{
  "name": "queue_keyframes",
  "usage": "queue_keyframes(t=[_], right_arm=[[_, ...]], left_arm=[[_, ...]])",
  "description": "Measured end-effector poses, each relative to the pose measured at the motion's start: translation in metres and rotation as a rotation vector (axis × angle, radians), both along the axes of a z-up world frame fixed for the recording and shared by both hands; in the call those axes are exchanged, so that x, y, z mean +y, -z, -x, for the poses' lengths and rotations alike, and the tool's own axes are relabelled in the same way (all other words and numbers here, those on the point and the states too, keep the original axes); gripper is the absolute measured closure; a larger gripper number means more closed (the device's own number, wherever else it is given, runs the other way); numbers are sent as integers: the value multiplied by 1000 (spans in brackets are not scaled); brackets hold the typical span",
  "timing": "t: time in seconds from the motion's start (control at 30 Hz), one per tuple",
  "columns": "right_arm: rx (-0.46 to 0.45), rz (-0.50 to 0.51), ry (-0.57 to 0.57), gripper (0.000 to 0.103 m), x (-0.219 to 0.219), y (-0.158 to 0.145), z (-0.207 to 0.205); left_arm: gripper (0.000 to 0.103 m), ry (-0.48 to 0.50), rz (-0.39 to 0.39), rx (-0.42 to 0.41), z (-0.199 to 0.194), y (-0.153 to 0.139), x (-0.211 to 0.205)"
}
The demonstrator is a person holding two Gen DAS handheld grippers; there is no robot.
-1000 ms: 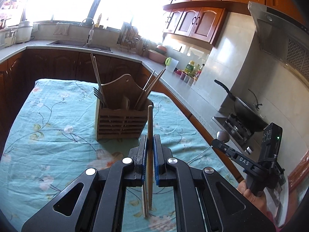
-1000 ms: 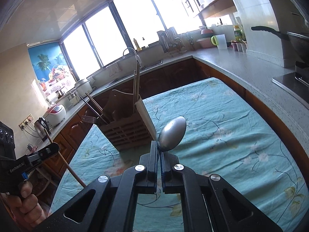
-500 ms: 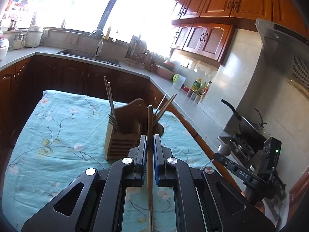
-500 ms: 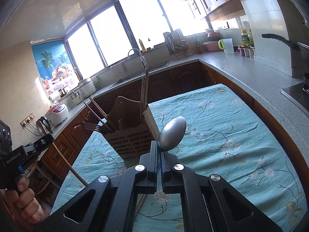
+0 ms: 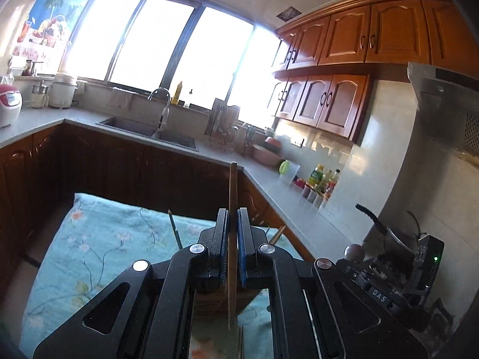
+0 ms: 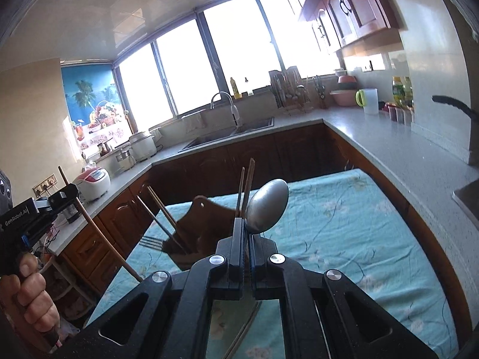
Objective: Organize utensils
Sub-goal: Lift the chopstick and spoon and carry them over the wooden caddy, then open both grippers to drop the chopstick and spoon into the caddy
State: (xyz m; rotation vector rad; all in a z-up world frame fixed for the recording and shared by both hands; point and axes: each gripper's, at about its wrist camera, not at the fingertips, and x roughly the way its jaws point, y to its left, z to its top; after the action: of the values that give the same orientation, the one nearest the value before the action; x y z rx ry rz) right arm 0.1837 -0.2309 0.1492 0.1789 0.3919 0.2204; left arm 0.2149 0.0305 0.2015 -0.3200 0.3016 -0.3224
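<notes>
Left wrist view
- Left gripper (image 5: 232, 240): jaws pressed together on a wooden chopstick (image 5: 232, 197), which stands upright between the blue pads, its top well above the fingertips and its lower end hanging below the jaws.
- Why held so: a pinch partway along the shaft keeps the stick vertical, the likely attitude for dropping it end-first into a slot.
- Utensil holder (image 5: 218, 297): almost hidden behind the gripper body; only a slatted brown patch shows through the frame, with tips of chopsticks already stored (image 5: 175, 229) poking up on either side.
- Tablecloth (image 5: 98, 251): teal floral cloth under the holder.
- Right gripper (image 5: 363, 264): at the lower right, its spoon bowl seen as a small round knob.

Right wrist view
- Right gripper (image 6: 246, 233): jaws squeezed on the neck of a metal spoon (image 6: 268, 209), bowl up and leaning right, above the fingertips.
- Why held so: gripping low leaves the handle pointing down, probably so it enters the holder first.
- Utensil holder (image 6: 206, 221): wooden, just beyond and left of the fingertips, with a raised back panel; it holds chopsticks and a fork (image 6: 151, 242) whose tines jut left.
- Left gripper (image 6: 70, 194): at the left edge, carried by a hand (image 6: 30, 299); its chopstick slants down towards the table edge.
- Judgement: both utensils seem held above the holder, not yet lowered in.
</notes>
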Motion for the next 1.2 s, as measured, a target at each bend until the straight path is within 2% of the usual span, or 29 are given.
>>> queue_keyframes(t=[0.13,0.3,0.47,0.7,0.9,1.2], right_arm=[[-35,34,-9,101,11,-18,-27],[-25,74,-22,101,27,-19,-59],[3,129,-42,101,42,0,-76],[72,127,-58,101,47,34,-91],[136,131,-77,101,51,56,-99],[199,110,-85,100,50,73,-107]], left_arm=[[98,-37,-3,-23,-29,-7,-2],[98,-89,1,-15,-61,4,-2],[98,-101,4,21,-74,35,-7],[98,-92,-44,72,-75,76,-21],[98,-34,-81,115,-79,92,-25],[97,-33,-106,125,-76,95,-18]])
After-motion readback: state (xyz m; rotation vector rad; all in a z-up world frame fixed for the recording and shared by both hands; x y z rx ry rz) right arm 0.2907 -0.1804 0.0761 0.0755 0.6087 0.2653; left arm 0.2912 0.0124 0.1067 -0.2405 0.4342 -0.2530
